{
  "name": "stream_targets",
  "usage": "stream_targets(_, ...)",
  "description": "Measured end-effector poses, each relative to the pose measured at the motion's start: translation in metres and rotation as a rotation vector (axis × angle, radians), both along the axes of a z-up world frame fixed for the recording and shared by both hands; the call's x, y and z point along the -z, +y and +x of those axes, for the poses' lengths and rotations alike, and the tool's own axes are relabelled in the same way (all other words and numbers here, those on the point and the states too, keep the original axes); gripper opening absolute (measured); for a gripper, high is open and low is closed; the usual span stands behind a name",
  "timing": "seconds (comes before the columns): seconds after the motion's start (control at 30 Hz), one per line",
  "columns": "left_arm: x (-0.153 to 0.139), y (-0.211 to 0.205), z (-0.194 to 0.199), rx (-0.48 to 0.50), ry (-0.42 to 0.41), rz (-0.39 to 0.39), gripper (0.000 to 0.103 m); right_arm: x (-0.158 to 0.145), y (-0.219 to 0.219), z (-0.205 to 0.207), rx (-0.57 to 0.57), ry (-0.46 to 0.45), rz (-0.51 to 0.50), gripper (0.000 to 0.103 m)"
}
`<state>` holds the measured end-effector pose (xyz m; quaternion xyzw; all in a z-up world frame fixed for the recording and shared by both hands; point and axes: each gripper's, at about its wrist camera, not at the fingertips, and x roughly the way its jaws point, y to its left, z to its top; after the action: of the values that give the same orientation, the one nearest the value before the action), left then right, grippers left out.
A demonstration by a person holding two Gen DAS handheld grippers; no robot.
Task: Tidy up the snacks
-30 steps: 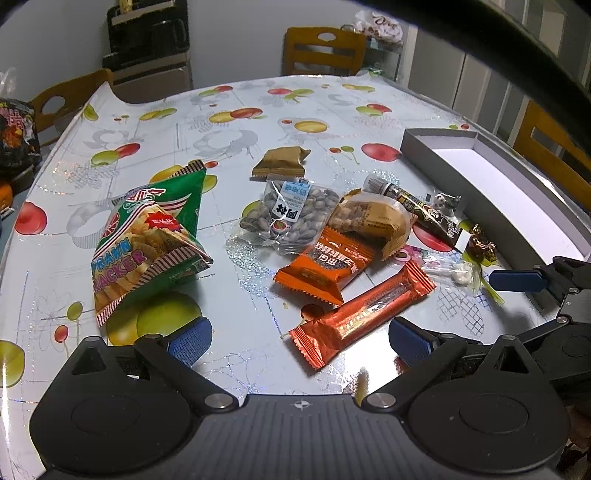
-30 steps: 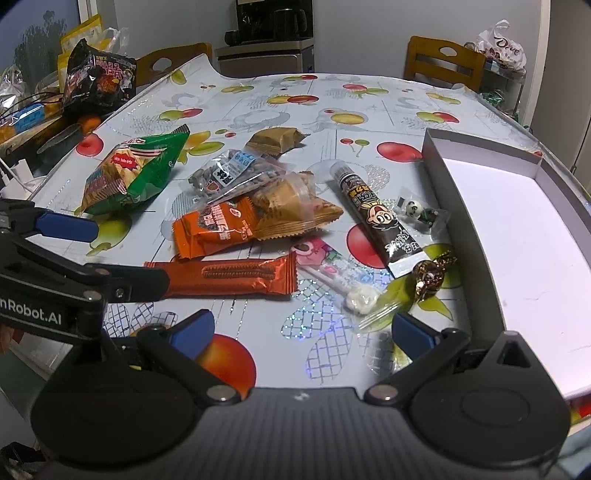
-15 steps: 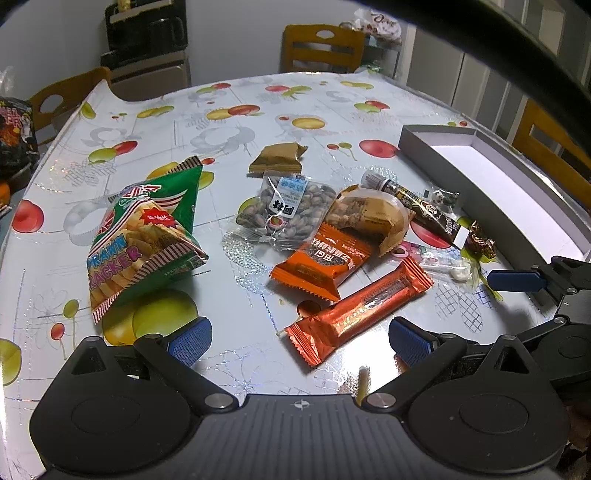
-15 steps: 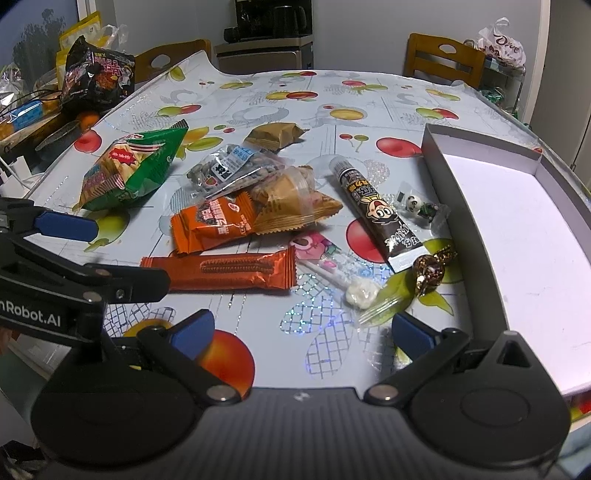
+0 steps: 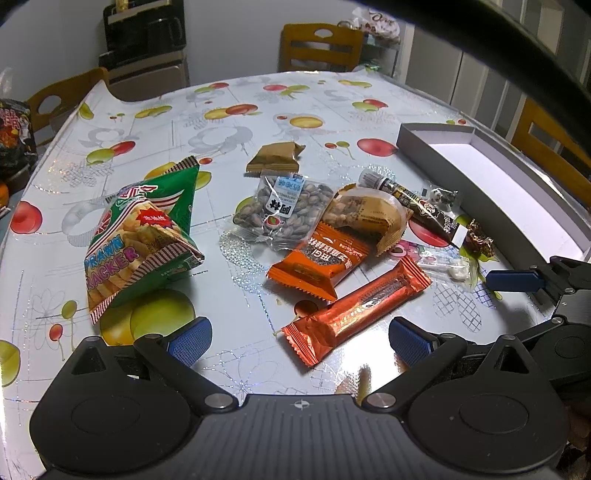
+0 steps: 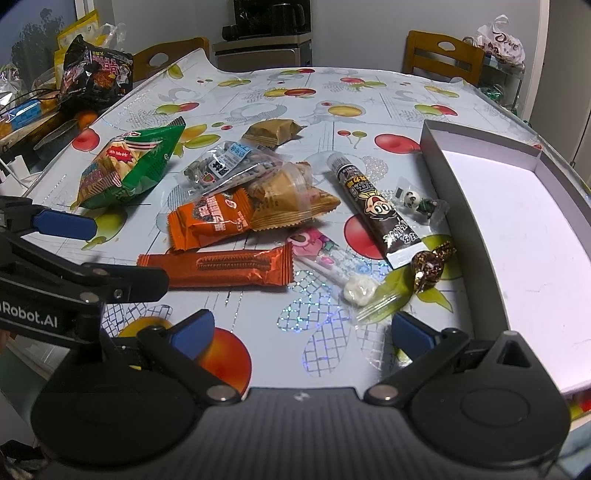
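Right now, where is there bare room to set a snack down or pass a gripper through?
The white box interior is bare. The far tablecloth beyond the tan packet is free, as is the strip between the prawn cracker bag and the orange wafer bar. Crowded: the pile from the seed pouch to the chocolate tube.

— What kind of place is it?
— A home dining room, I think. There is a table with a fruit-pattern cloth, wooden chairs around it, and a coffee machine on a cabinet by the wall.
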<state>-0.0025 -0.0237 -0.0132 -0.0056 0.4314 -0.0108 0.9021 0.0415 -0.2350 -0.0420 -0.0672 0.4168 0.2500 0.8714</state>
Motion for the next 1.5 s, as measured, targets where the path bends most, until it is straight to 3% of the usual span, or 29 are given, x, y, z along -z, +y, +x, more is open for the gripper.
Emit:
stream_targets(0.3,0.001,0.000,0.000,-0.003,0.003,-0.002,0.103,0.000,-0.001,0.000,-0.002,-0.007,-0.007,0.103)
stream_targets(0.77,-0.001,-0.001,0.001,0.080,-0.028,-0.066,0.100,-0.012,-0.038,0.009,0.006,-0.164,-0.014,0.103)
stream_targets(0.9,-0.002,-0.007,-0.002,0.130,-0.065,-0.043,0.089,-0.012,-0.042,0.016,0.004,-0.170,-0.001,0.101)
stream_targets(1.1,0.008,-0.012,0.000,0.192,-0.068,-0.056,0.068,-0.010,-0.039,0.019,-0.014,-0.152,0.020,0.083)
stream_targets(1.27,0.015,-0.013,0.004,0.217,-0.083,-0.050,0.061,-0.012,-0.029,0.017,-0.119,-0.183,0.009,0.067)
stream_targets(1.5,0.023,-0.009,0.009,0.236,-0.066,-0.051,0.048,-0.010,-0.022,0.028,-0.252,-0.163,-0.038,0.066)
